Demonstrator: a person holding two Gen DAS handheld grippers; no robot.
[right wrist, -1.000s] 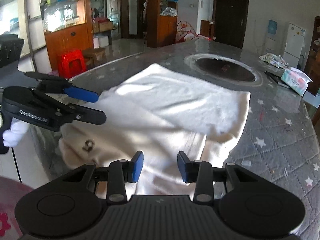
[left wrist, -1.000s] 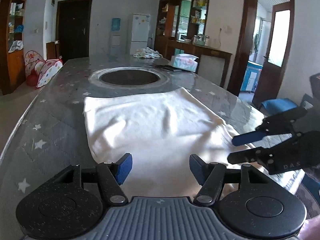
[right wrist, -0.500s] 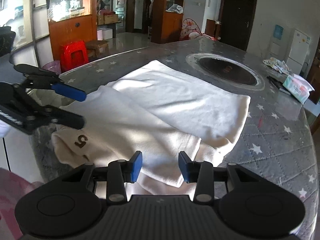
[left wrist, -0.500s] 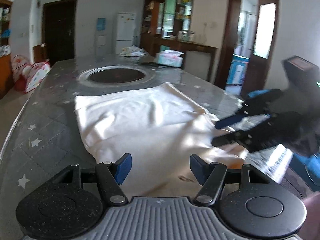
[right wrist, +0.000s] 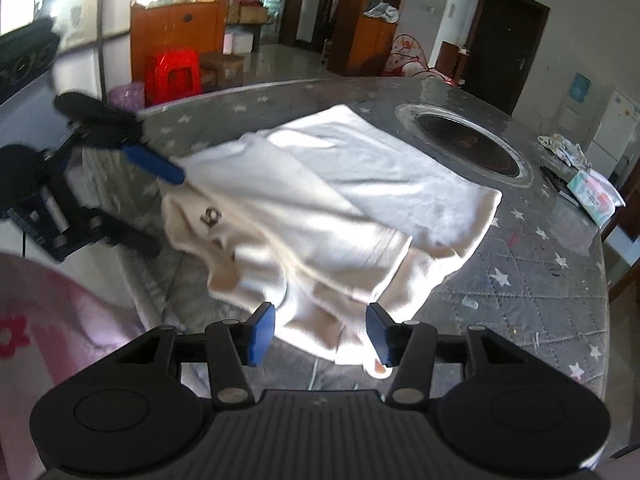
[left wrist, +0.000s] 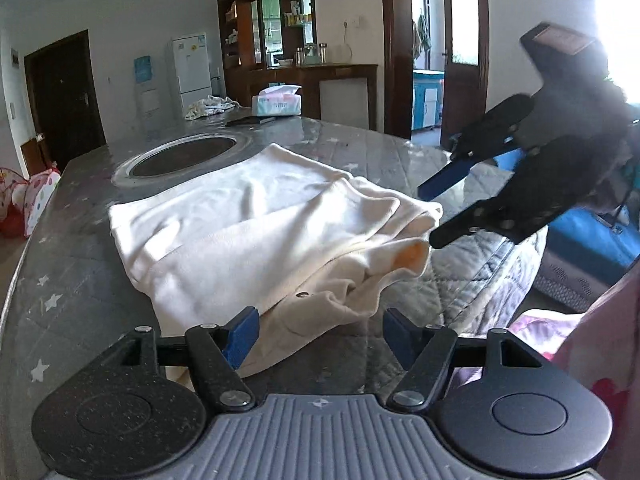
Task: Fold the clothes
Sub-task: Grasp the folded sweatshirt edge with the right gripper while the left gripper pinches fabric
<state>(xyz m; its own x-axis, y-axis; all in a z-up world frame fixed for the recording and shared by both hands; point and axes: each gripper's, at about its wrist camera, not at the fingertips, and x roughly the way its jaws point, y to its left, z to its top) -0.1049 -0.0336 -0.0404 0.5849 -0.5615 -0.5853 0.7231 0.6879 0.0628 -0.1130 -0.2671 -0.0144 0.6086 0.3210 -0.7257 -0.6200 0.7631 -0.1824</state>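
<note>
A cream-white garment (left wrist: 256, 232) lies half folded on the grey star-patterned table (left wrist: 72, 280), bunched at its near end, where it hangs over the table edge. It also shows in the right wrist view (right wrist: 328, 208), with a dark "5" mark (right wrist: 210, 216). My left gripper (left wrist: 316, 336) is open, just short of the bunched near edge. My right gripper (right wrist: 320, 332) is open, with the hanging hem between its jaws but not pinched. Each gripper appears in the other's view: the right one (left wrist: 432, 212) by the cloth's right corner, the left one (right wrist: 160, 208) by the numbered corner.
A round dark recess (left wrist: 184, 156) sits in the table beyond the garment. A tissue box (left wrist: 278, 100) and a crumpled cloth (left wrist: 208, 106) lie at the far end. A red stool (right wrist: 174, 74) and cabinets stand beyond the table. Pink clothing (right wrist: 48, 320) shows at the near side.
The garment's near end has been gathered and bunched up toward the table edge. Both grippers have swung closer to the cloth's near corners and stayed open.
</note>
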